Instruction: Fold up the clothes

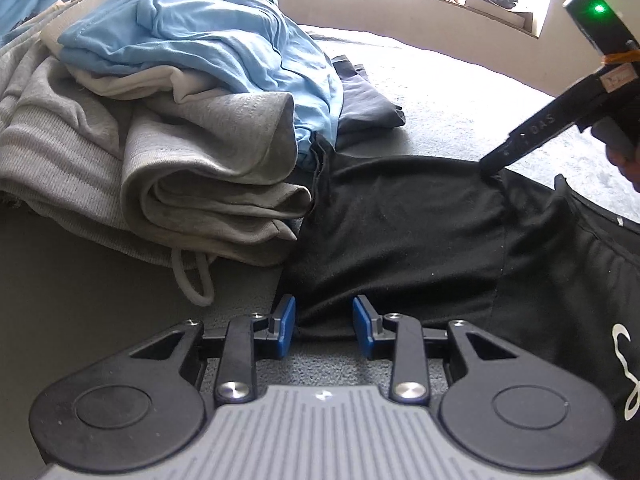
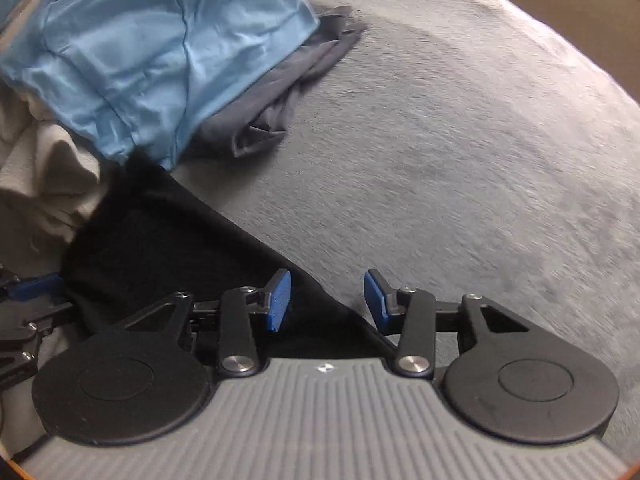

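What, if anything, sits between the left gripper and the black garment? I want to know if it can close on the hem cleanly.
Nothing visible. The left gripper is open with the black garment edge lying right between its fingers. The grey folded clothes sit off to the left, touching the garment's side.

Black t-shirt (image 1: 400, 232) with a white squiggle print at one edge, spread on a grey, fuzzy-looking blanket (image 2: 460, 140). The pile beside it: light blue shirt (image 1: 224, 36), grey ribbed sweatshirt (image 1: 192, 152) (white drawcord), dark navy garment (image 2: 276, 92). Gripper pads (image 1: 285, 326) are bright blue on black.
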